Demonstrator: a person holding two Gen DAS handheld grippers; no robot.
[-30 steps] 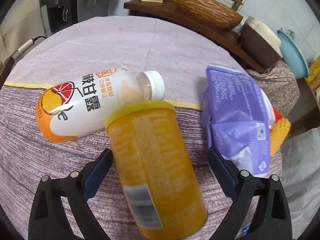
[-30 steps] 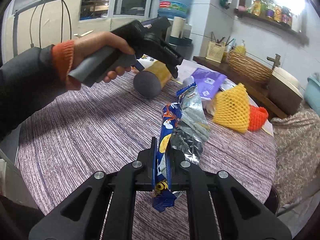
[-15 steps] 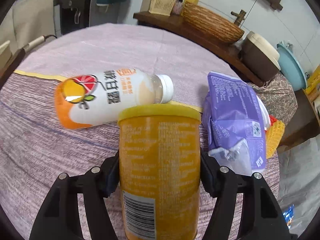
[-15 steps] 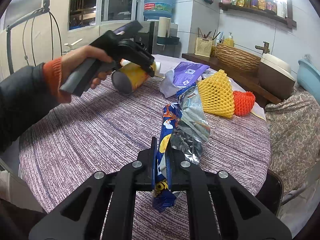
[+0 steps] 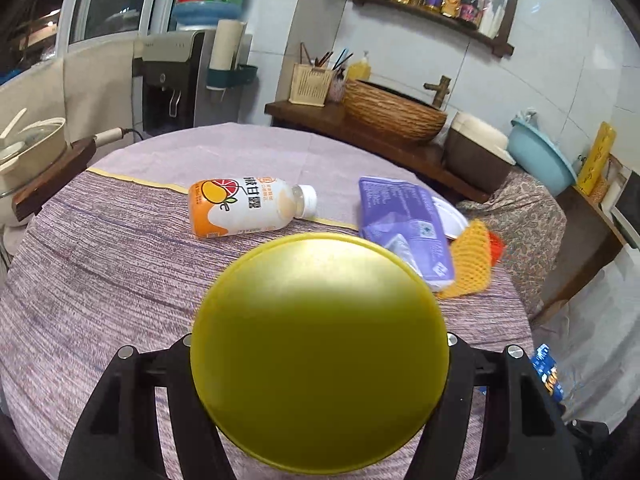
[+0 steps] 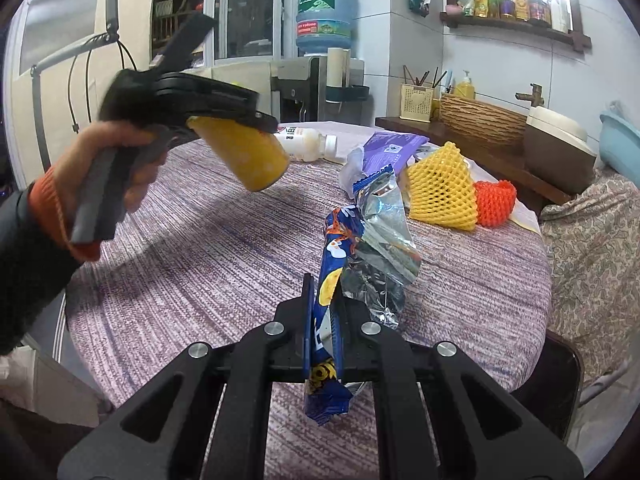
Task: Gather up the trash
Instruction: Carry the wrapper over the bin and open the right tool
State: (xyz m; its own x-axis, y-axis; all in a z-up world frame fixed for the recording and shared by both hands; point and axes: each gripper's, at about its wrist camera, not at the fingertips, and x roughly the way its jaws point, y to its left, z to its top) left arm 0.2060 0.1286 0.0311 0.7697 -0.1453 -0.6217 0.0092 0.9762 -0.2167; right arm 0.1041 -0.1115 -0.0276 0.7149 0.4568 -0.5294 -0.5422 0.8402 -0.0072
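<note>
1. Gripping the yellow canister (image 5: 318,354) around its body, the left gripper (image 5: 320,364) has its fingers part-way closed, having just drawn in on it; the can hangs clear above the tabletop (image 5: 100,280), lid end toward the camera.
2. The right gripper (image 6: 322,344) has its fingers pinched nearly together on the blue snack wrapper (image 6: 352,264), whose crumpled foil end sticks up and forward above the cloth.
3. Seen from the right wrist, a hand (image 6: 120,168) in a dark sleeve with an orange cuff carries the left tool, the can tilted in its grasp.
4. Farther out on the tabletop lie a juice bottle (image 5: 248,208) on its side, a purple packet (image 5: 408,228), a yellow foam net (image 6: 440,184) and a red foam net (image 6: 494,202) touching it.
5. My reading: both hands are loaded, so the pick-up step is done and carrying away is next. No bin shows in either view; the next move calls for finding one and letting go over it, then returning for the four pieces left.
</note>
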